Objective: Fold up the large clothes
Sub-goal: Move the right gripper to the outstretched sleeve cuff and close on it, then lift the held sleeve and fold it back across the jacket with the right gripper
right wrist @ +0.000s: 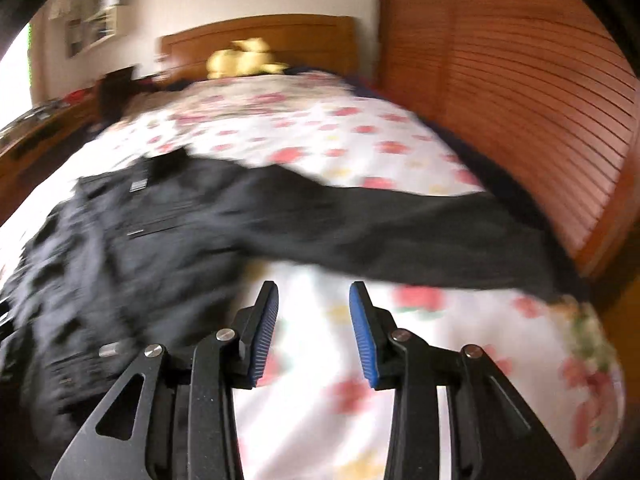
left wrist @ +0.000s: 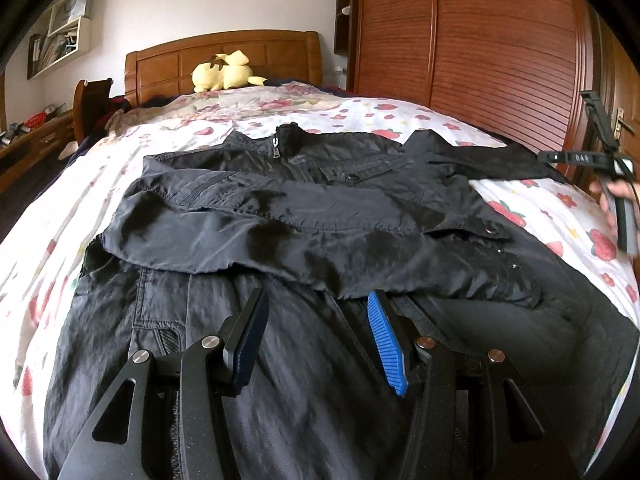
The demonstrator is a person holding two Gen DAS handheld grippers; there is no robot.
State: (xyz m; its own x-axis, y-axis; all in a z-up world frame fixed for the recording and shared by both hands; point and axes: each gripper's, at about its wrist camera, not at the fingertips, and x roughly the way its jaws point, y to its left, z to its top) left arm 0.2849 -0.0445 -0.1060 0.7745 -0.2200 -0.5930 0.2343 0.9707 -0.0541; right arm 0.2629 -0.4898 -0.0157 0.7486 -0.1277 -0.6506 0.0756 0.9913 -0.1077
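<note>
Your left gripper [left wrist: 316,304] pointed down over the near hem of the black jacket [left wrist: 304,216], its jaws apart with nothing clamped between the blue pads [left wrist: 386,344], only dark cloth lying beneath them. Your right gripper [right wrist: 314,300] hung tilted above bare bedsheet [right wrist: 320,400], its jaws also apart and empty, standing somewhat closer together than the left pair. The jacket lay spread front-up across the flowered bedsheet, zipped to the collar, with one sleeve folded across the chest and the other sleeve [right wrist: 400,232] stretched out flat toward the wardrobe side. The left wrist view was sharp and caught your hand [left wrist: 612,196] on the handle of the right gripper at its far right edge, off the jacket and above the sheet. The right wrist view was smeared with blur, yet it showed the outstretched sleeve running just ahead of the right fingertips, not touching them. Farther back, a yellow plush toy [left wrist: 226,72] sat against the wooden headboard [left wrist: 224,56]. A slatted wooden wardrobe [left wrist: 480,48] stood along the right side of the bed, and white wall shelves [left wrist: 68,28] hung at the left.
</note>
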